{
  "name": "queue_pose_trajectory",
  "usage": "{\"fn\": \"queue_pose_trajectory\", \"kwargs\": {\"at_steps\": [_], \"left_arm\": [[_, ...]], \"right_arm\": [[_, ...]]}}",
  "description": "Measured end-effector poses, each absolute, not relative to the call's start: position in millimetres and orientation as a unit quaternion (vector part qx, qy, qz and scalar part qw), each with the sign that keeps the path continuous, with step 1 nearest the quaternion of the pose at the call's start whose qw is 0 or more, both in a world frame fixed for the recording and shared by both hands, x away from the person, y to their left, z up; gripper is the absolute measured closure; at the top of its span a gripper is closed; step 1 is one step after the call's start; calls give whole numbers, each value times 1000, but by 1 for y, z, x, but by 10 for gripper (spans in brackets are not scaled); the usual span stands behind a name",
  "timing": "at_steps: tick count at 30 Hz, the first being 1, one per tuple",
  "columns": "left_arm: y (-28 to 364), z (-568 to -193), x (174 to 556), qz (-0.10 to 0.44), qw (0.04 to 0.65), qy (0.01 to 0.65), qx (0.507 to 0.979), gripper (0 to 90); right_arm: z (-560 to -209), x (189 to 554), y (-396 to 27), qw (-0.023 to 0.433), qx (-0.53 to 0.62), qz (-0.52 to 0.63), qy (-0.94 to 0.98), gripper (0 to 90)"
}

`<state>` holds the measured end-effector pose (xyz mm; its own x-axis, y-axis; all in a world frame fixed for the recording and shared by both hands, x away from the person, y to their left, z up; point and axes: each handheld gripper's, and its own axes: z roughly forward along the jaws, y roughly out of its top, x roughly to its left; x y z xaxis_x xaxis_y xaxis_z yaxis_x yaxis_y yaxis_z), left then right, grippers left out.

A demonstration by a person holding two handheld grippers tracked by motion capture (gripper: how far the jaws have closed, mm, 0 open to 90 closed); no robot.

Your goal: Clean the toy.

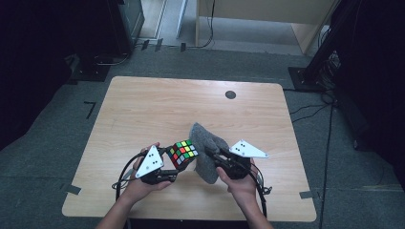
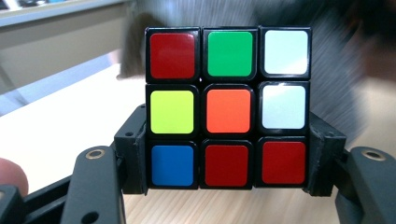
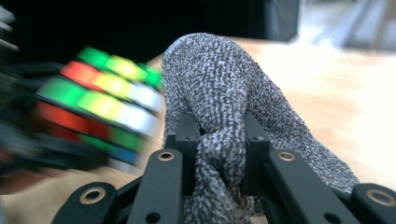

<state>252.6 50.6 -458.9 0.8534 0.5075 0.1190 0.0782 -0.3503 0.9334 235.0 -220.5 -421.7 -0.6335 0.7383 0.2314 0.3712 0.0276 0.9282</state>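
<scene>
A scrambled colour cube point(image 1: 183, 153) is held above the wooden table point(image 1: 143, 109), near its front edge. My left gripper point(image 1: 173, 168) is shut on the cube point(image 2: 227, 107), its two black jaws pressing the cube's lower left and right sides. Just to the right, my right gripper point(image 1: 213, 155) is shut on a grey knitted cloth point(image 1: 208, 150), bunched between its jaws point(image 3: 219, 140). The cloth rises over the jaws and hangs beside the cube point(image 3: 100, 100), close to its right face; whether they touch I cannot tell.
A small dark round grommet point(image 1: 230, 94) sits in the tabletop near the far edge. Black cables trail from both grippers over the table's front edge. Dark equipment stands and cables lie on the floor to the right and the far left.
</scene>
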Motion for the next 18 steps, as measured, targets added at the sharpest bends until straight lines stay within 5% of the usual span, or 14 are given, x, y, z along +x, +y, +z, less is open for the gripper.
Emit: {"fn": "queue_pose_trajectory", "kwargs": {"at_steps": [6,12,18], "left_arm": [[40,-460,246,200,531,168,806,343],[54,-453,251,169,580,180,776,343],[40,-462,247,200,528,160,810,343]], "right_arm": [[-410,219,-194,144,325,586,728,748],[-431,241,-220,161,421,543,709,757],[-409,222,-205,165,350,592,708,750]]}}
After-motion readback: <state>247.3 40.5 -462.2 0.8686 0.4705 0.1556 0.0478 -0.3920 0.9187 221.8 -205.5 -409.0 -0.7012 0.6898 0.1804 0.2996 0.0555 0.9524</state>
